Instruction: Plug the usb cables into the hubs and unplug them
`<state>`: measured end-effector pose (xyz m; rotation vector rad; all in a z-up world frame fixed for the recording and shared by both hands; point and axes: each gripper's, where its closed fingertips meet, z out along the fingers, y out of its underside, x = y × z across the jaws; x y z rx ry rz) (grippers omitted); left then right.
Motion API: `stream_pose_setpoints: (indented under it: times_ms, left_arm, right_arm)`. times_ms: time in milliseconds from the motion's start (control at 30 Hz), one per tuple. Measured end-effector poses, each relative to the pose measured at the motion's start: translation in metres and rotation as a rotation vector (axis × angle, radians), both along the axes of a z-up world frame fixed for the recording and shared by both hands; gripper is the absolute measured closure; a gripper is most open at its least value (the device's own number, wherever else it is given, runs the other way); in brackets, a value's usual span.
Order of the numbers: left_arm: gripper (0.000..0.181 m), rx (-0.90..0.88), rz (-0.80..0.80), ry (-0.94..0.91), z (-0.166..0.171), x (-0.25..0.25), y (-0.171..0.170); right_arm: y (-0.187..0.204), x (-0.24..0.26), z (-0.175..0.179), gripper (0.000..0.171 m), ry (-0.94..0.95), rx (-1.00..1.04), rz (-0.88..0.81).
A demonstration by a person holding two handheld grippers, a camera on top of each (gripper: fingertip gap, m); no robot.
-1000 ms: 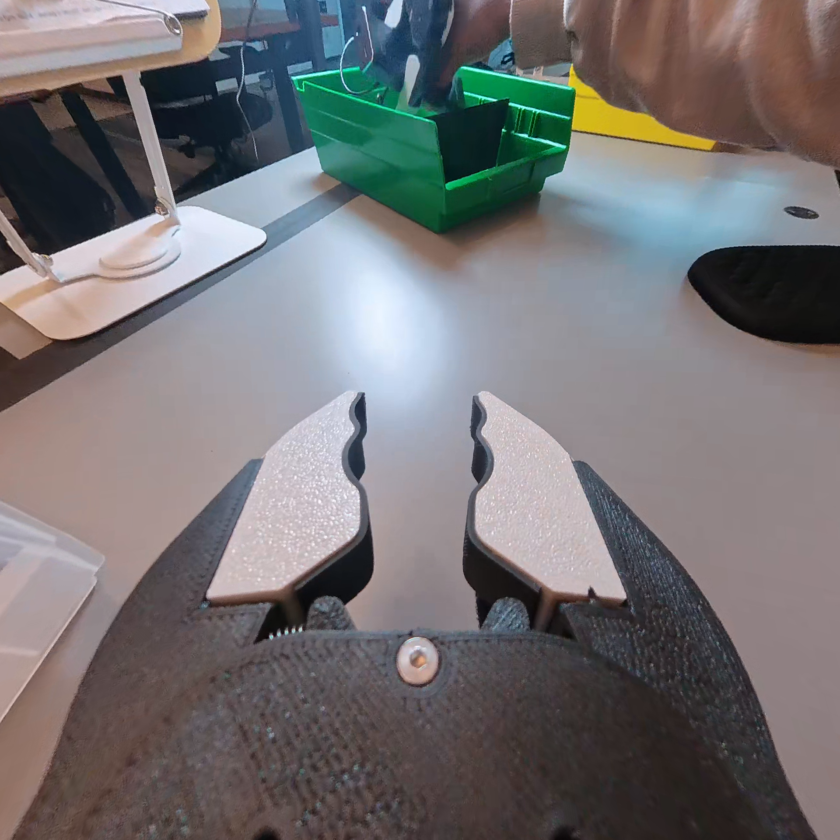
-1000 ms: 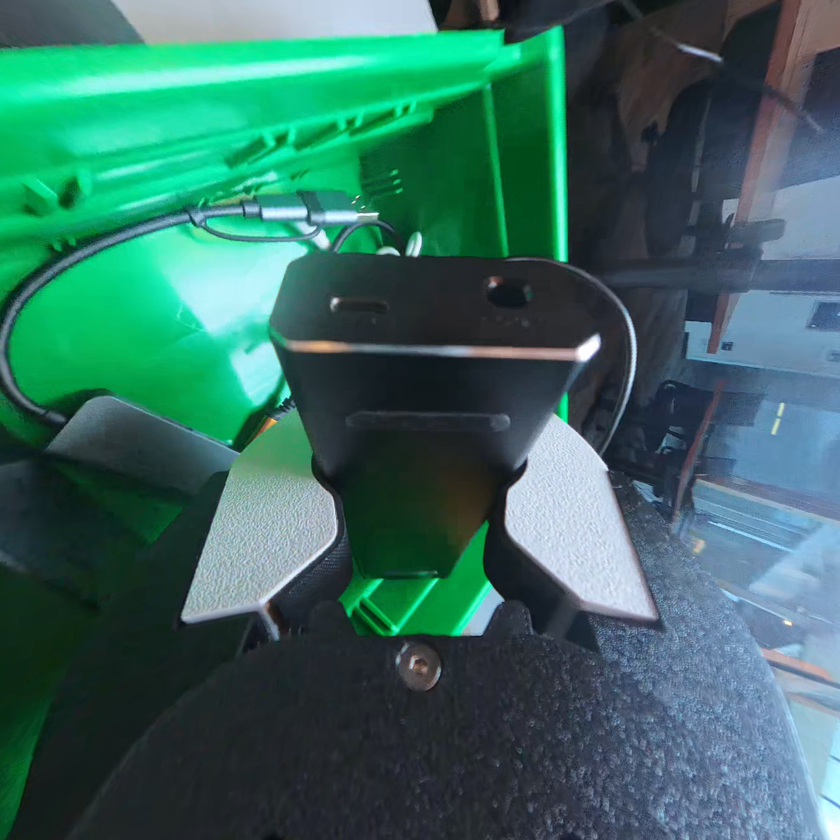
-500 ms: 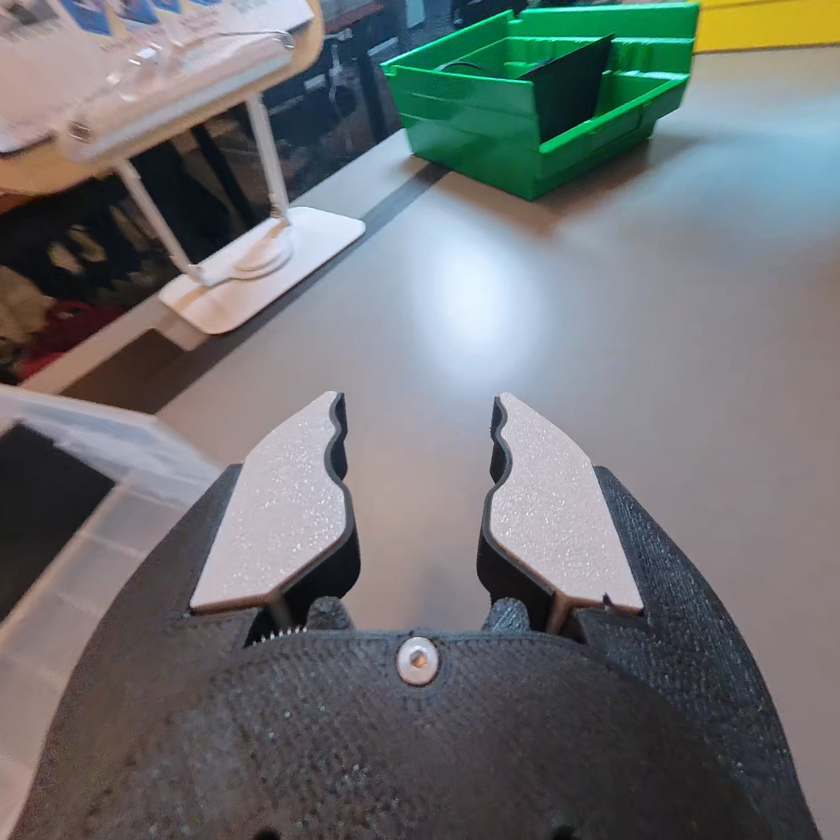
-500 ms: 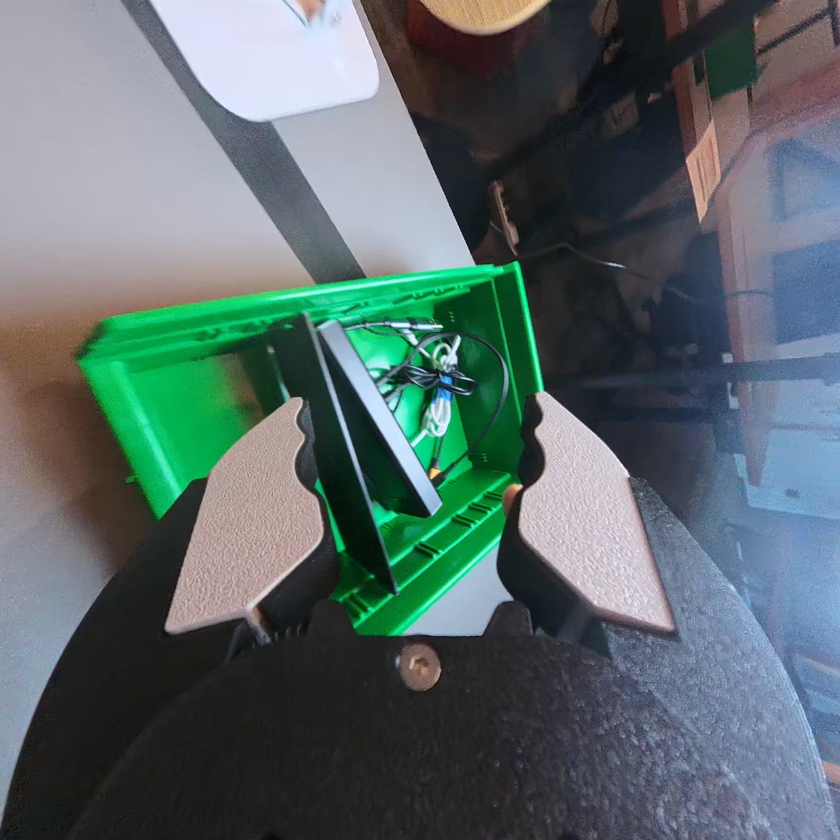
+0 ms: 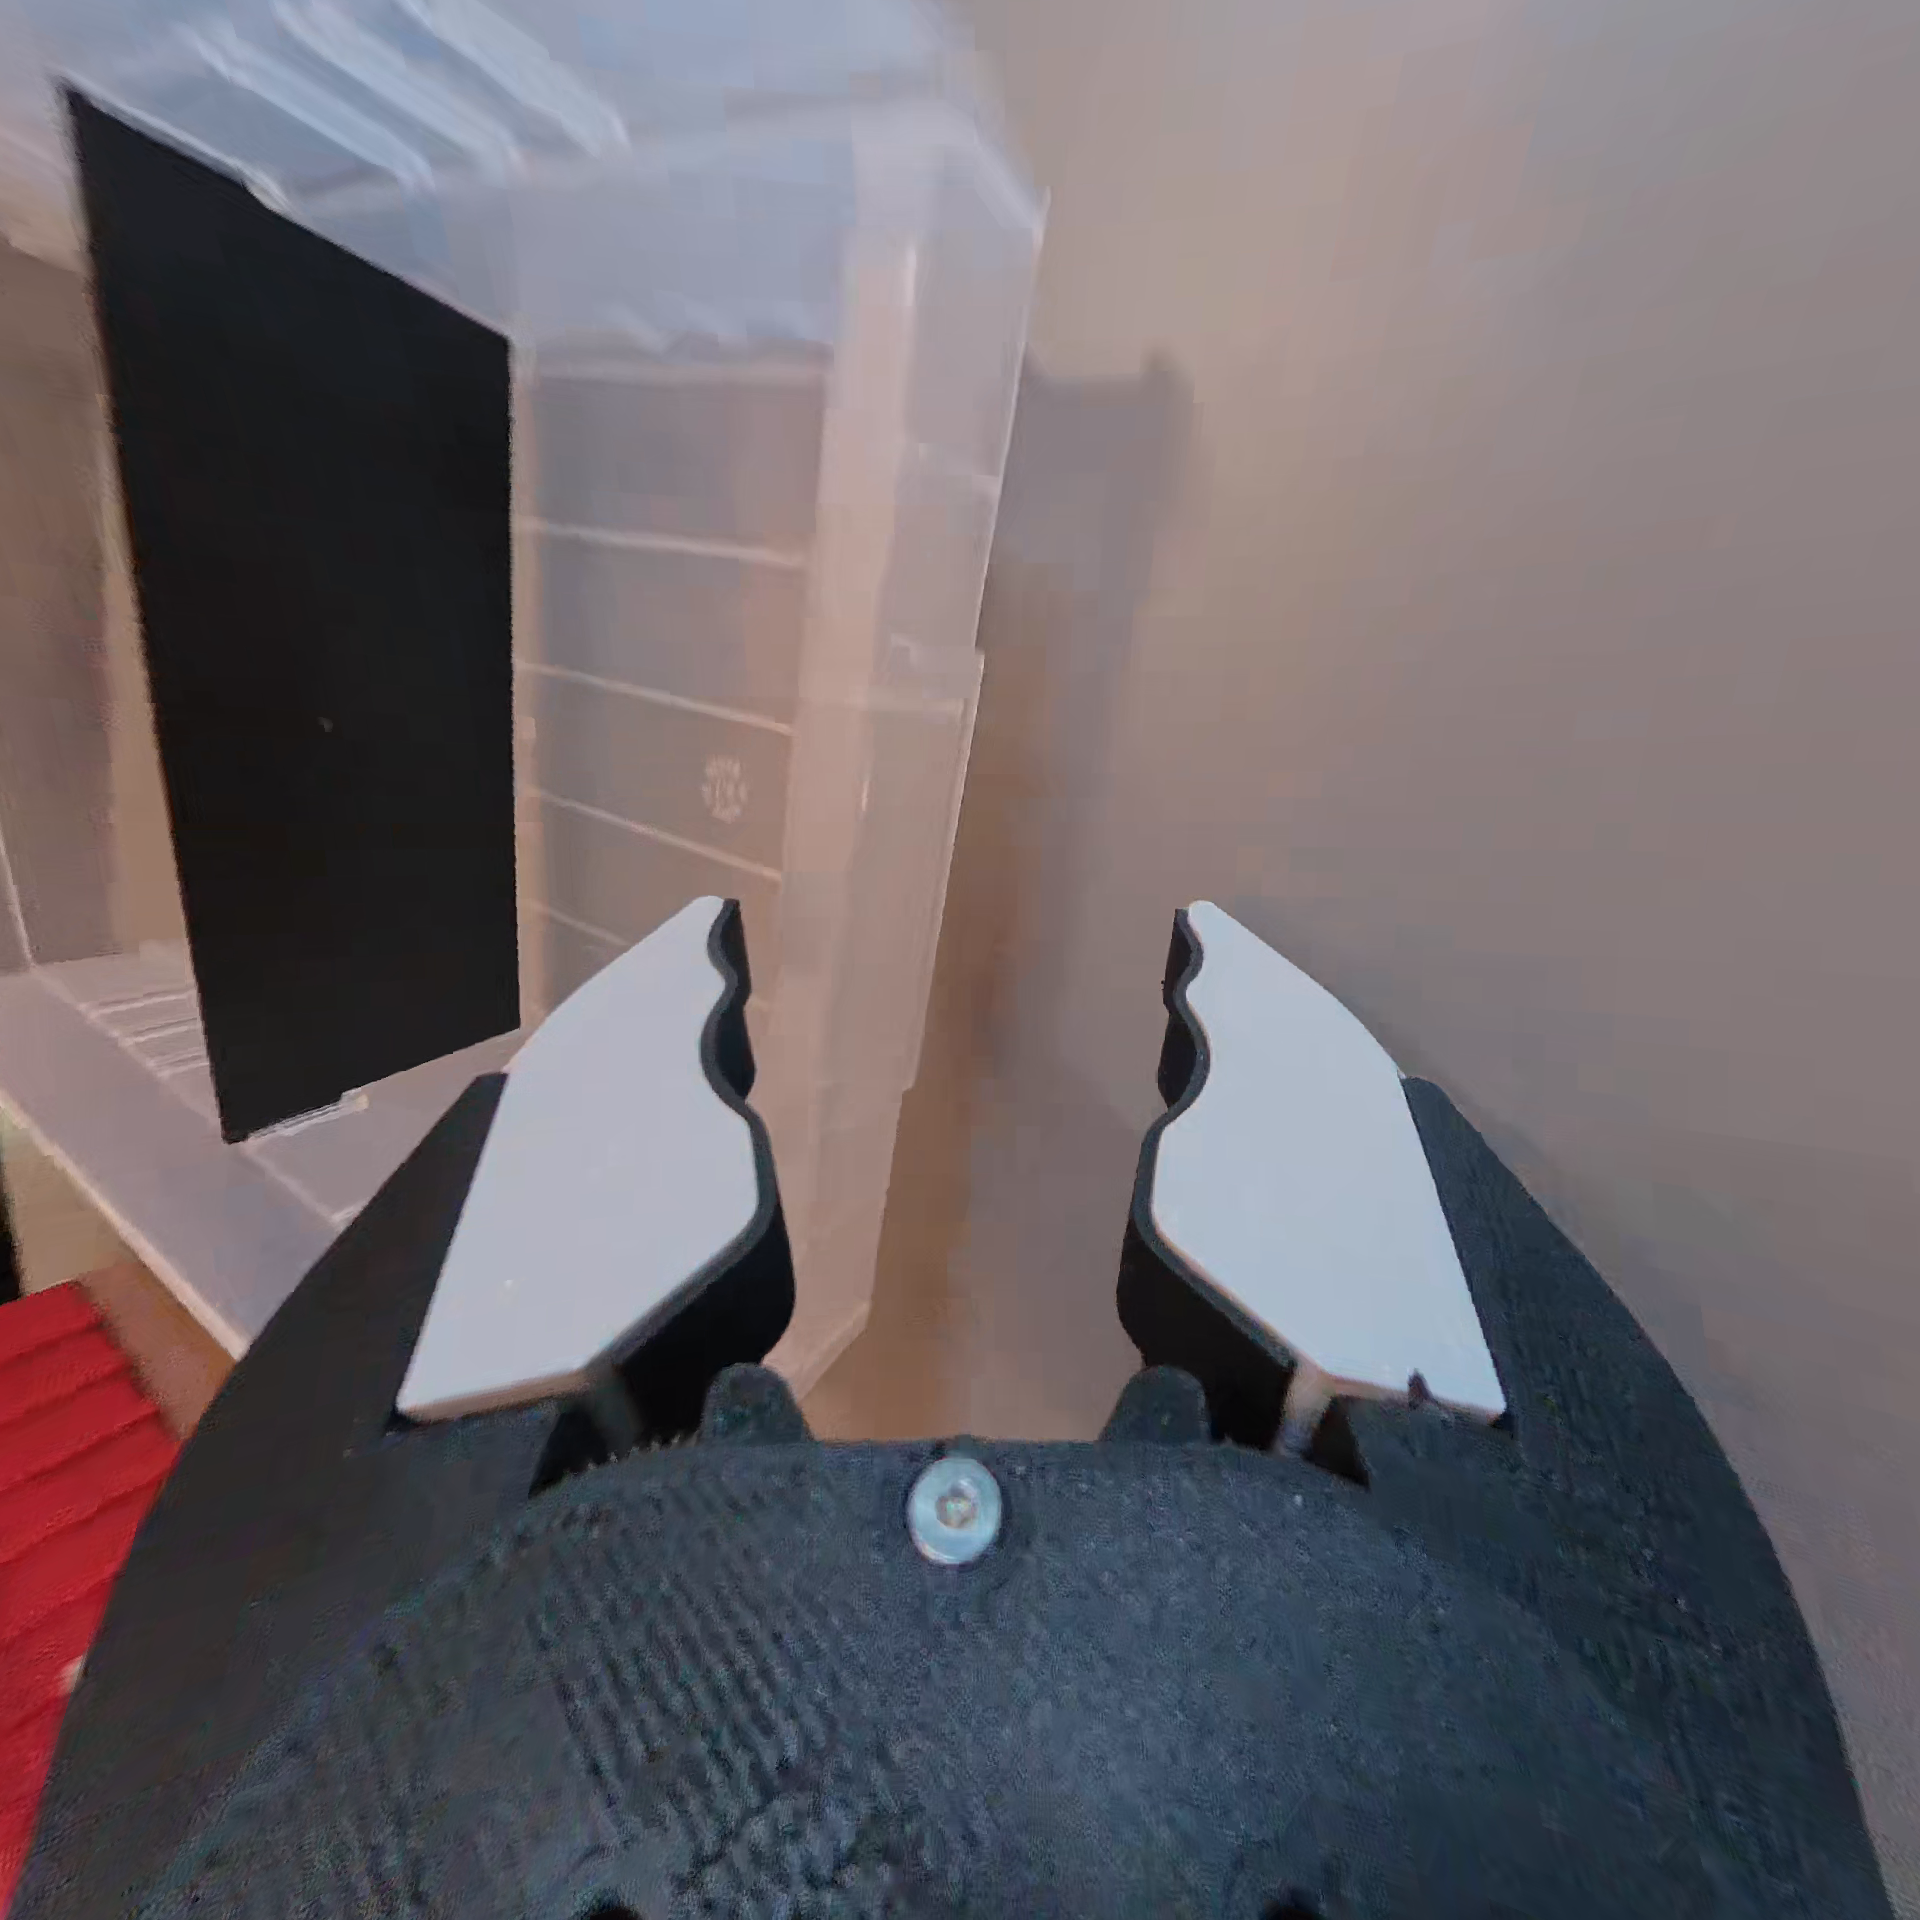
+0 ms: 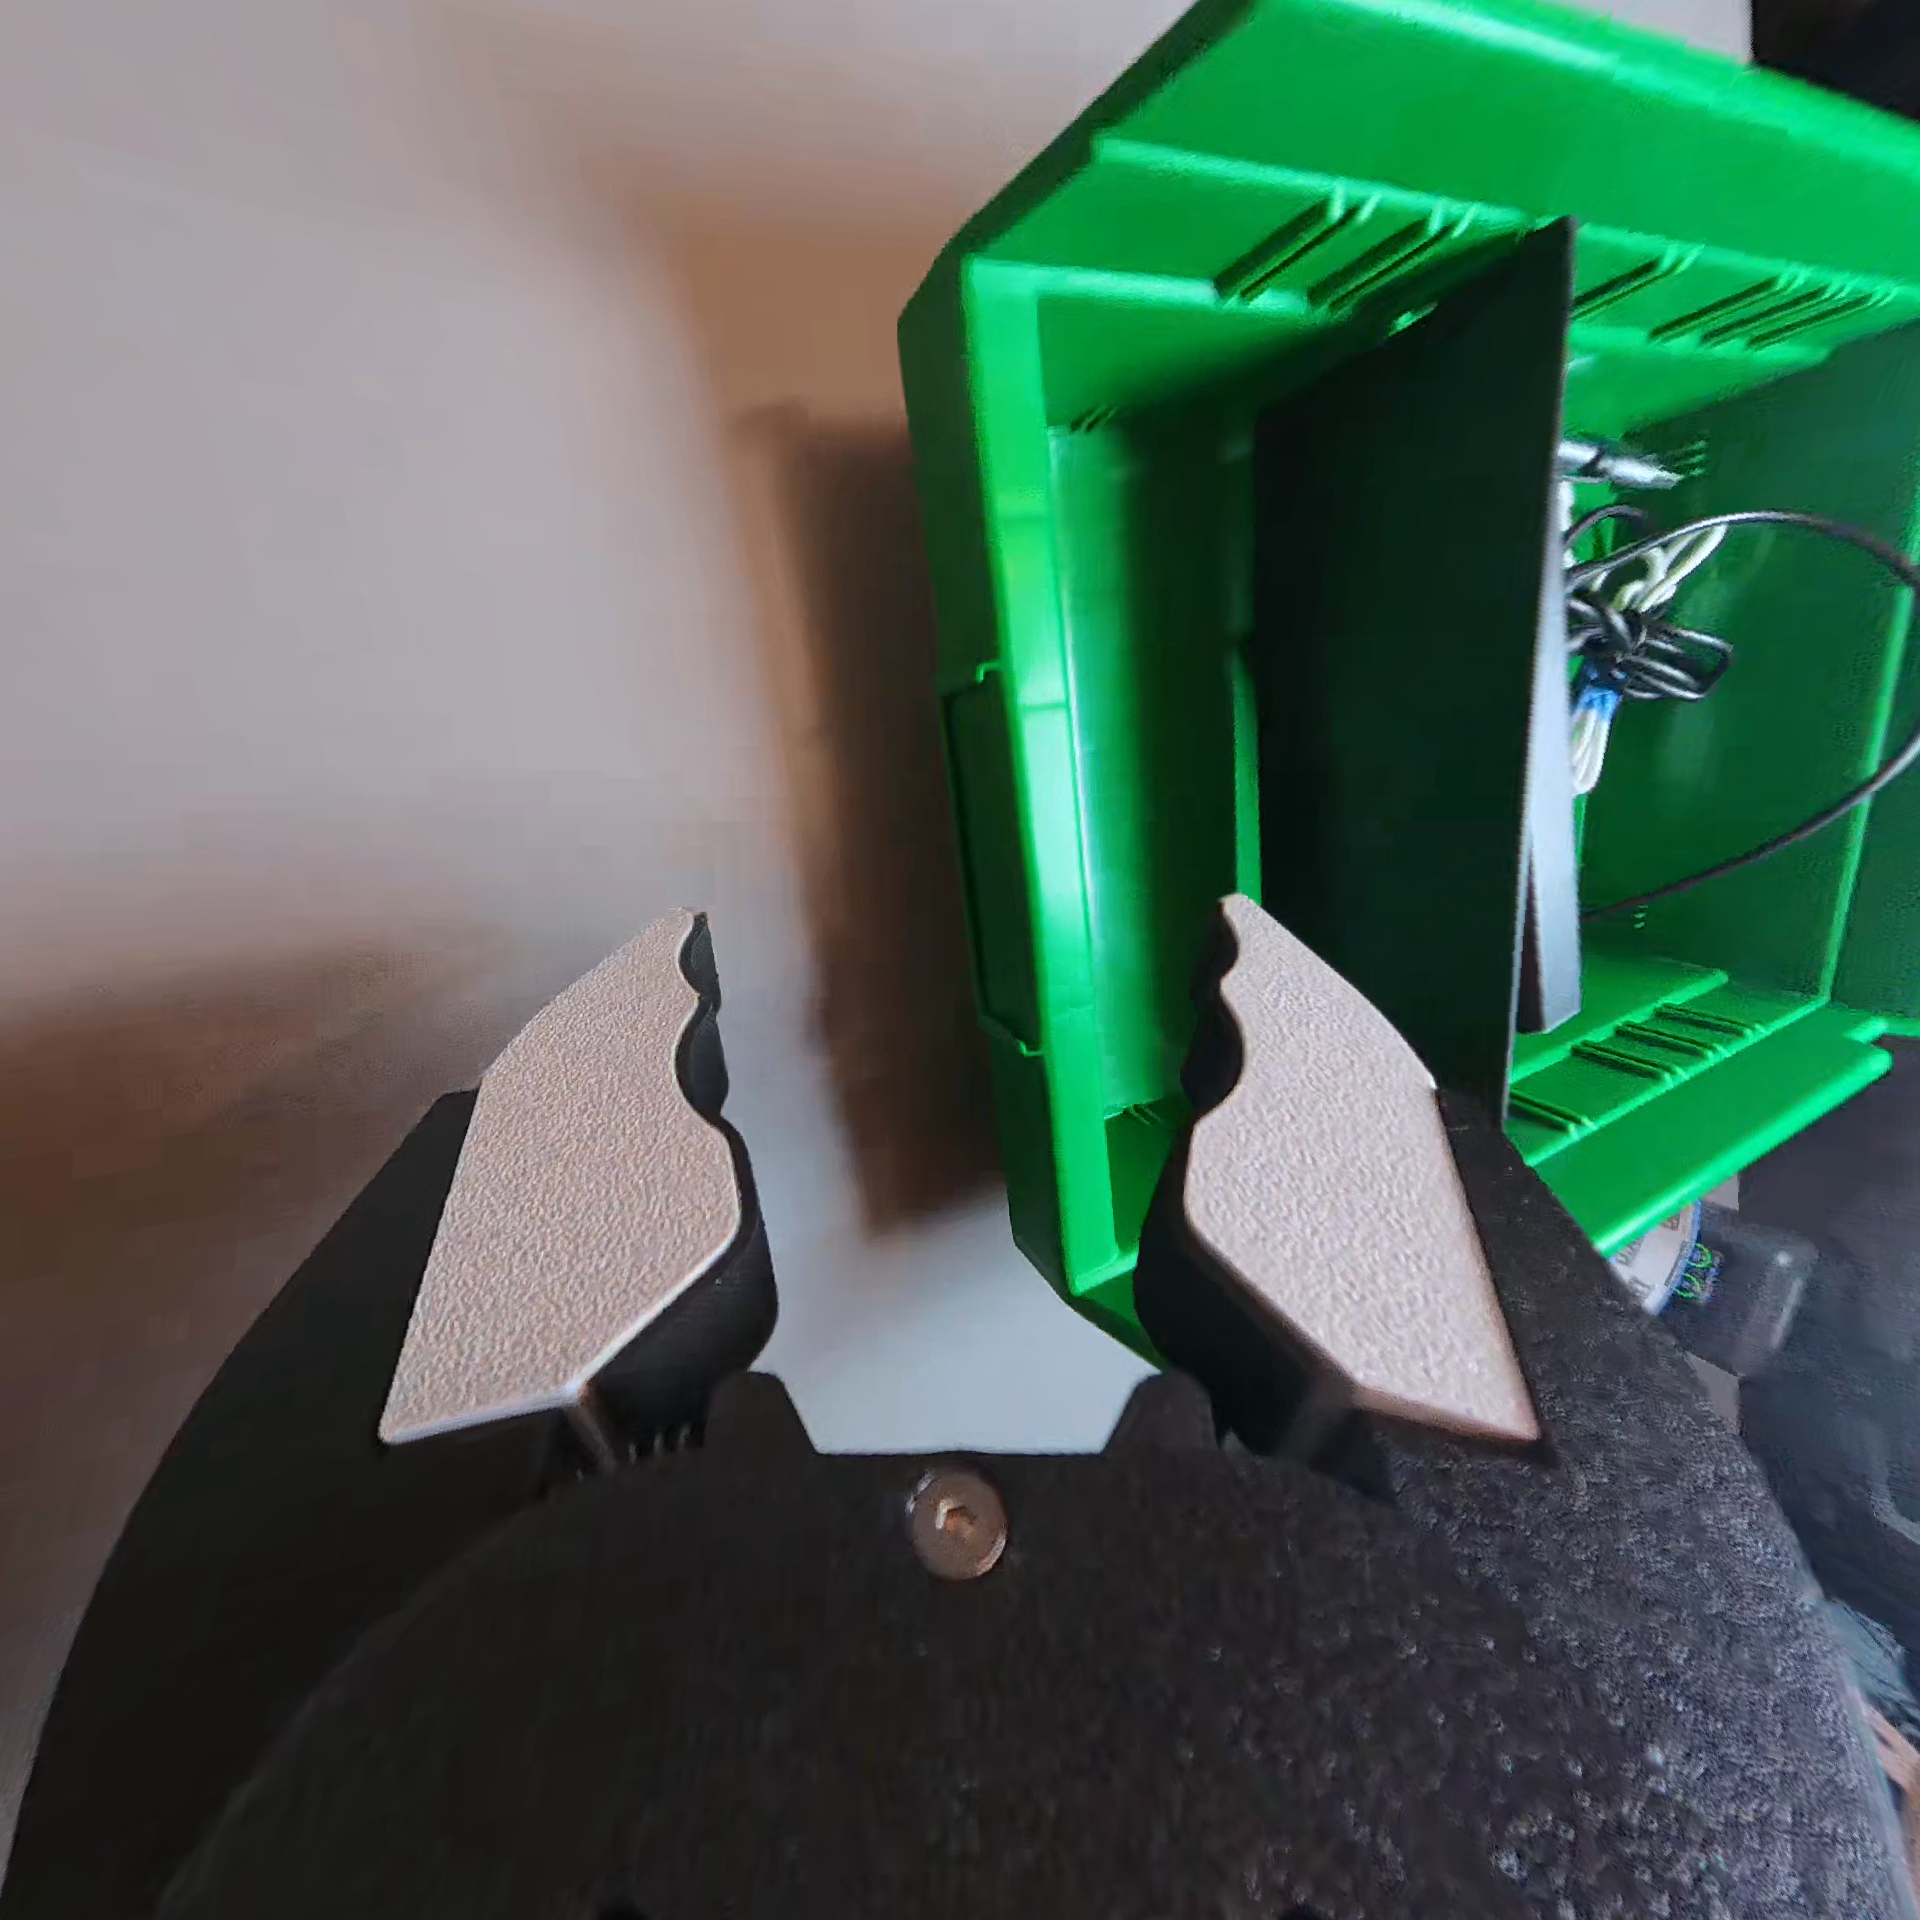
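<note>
Looking into the green bin (image 6: pixel 1039 665), we find the cables (image 6: pixel 1621 623) bundled in its far compartment, behind a black divider (image 6: pixel 1392 665) that stands on edge across the bin. A thin grey slab (image 6: pixel 1553 831) leans just behind the divider; we take it for a hub, though blur keeps us from being sure. The divider seems meant to keep the loose wires in one half, so that the other half stays free. One thin black wire (image 6: pixel 1818 790) loops out toward the bin's wall.

Our right tool (image 6: pixel 956 956) hangs above the table (image 6: pixel 364 468) just beside the bin, fingers apart and holding nothing; its right finger overlaps the bin's near corner in the right wrist view, but we cannot tell whether they touch. Our left tool (image 5: pixel 956 951) is likewise spread wide and empty, pointing at the table next to a clear plastic bin (image 5: pixel 914 623) in which a black panel (image 5: pixel 312 623) stands. Neither tool is on a cable or a hub, so we judge no plugging is under way at this moment.

The table is plain, matte and pale grey-beige, with soft shadows beside each bin. Something red (image 5: pixel 62 1475) shows past the table's edge at lower left, and dark clutter (image 6: pixel 1829 1299) lies beyond the green bin.
</note>
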<state>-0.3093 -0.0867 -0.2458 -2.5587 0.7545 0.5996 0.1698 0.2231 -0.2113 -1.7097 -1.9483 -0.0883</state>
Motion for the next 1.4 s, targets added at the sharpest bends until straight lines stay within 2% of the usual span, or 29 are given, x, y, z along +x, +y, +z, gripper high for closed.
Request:
stream_pose_setpoints:
  times_ms: [33,133,167,300,367,500,633,800,867,933,1033,1133,1233,1333,1400]
  left_arm:
    - [0.117,-0.021,-0.004,0.041,-0.003,-0.008,0.002]
    - [0.146,-0.048,-0.018,0.076,-0.008,-0.02,0.01]
    - [0.149,-0.045,-0.034,0.101,-0.009,-0.023,0.014]
    - [0.151,0.0,-0.129,0.127,-0.008,-0.005,0.03]
    - [0.151,-0.002,-0.165,0.143,-0.008,0.013,0.033]
    - [0.151,0.023,-0.285,0.151,-0.008,0.062,0.036]
    - [0.151,0.048,-0.407,0.152,-0.007,0.112,0.041]
    - [0.15,0.099,-0.521,0.171,-0.004,0.158,0.065]
    - [0.146,0.157,-0.532,0.143,0.003,0.174,0.073]
    - [0.143,0.253,-0.508,0.021,0.02,0.198,0.075]
    - [0.141,0.419,-0.485,-0.326,0.054,0.255,0.064]
    - [0.14,0.483,-0.405,-0.682,0.073,0.305,0.06]
    - [0.123,0.505,-0.296,-0.824,0.071,0.329,0.08]
    - [0.112,0.5,-0.209,-0.836,0.056,0.342,0.112]
    - [0.119,0.466,-0.203,-0.809,0.043,0.352,0.128]
  right_arm:
    - [0.003,0.001,-0.005,0.085,-0.035,0.004,0.004]
    - [0.013,-0.002,-0.017,0.09,-0.131,0.015,0.025]
    - [0.016,-0.004,-0.02,0.095,-0.153,0.015,0.041]
    - [0.027,-0.013,-0.032,0.119,-0.224,0.051,0.113]
    - [0.031,-0.014,-0.037,0.139,-0.263,0.1,0.146]
    - [0.023,-0.013,-0.036,0.14,-0.277,0.163,0.186]
    - [-0.023,-0.012,-0.035,0.138,-0.26,0.213,0.272]
    - [-0.114,-0.032,-0.03,0.133,-0.145,0.281,0.433]
    - [-0.155,-0.044,-0.021,0.136,-0.041,0.352,0.479]
    - [-0.207,-0.051,0.005,0.139,0.173,0.323,0.482]
    - [-0.262,-0.038,0.058,0.137,0.581,0.104,0.332]
    - [-0.232,0.016,0.094,0.132,0.902,0.088,-0.037]
    - [-0.194,0.066,0.073,0.114,1.059,-0.076,-0.379]
    - [-0.178,0.06,0.032,0.097,0.998,-0.23,-0.475]
    - [-0.167,0.046,0.014,0.098,0.904,-0.252,-0.487]
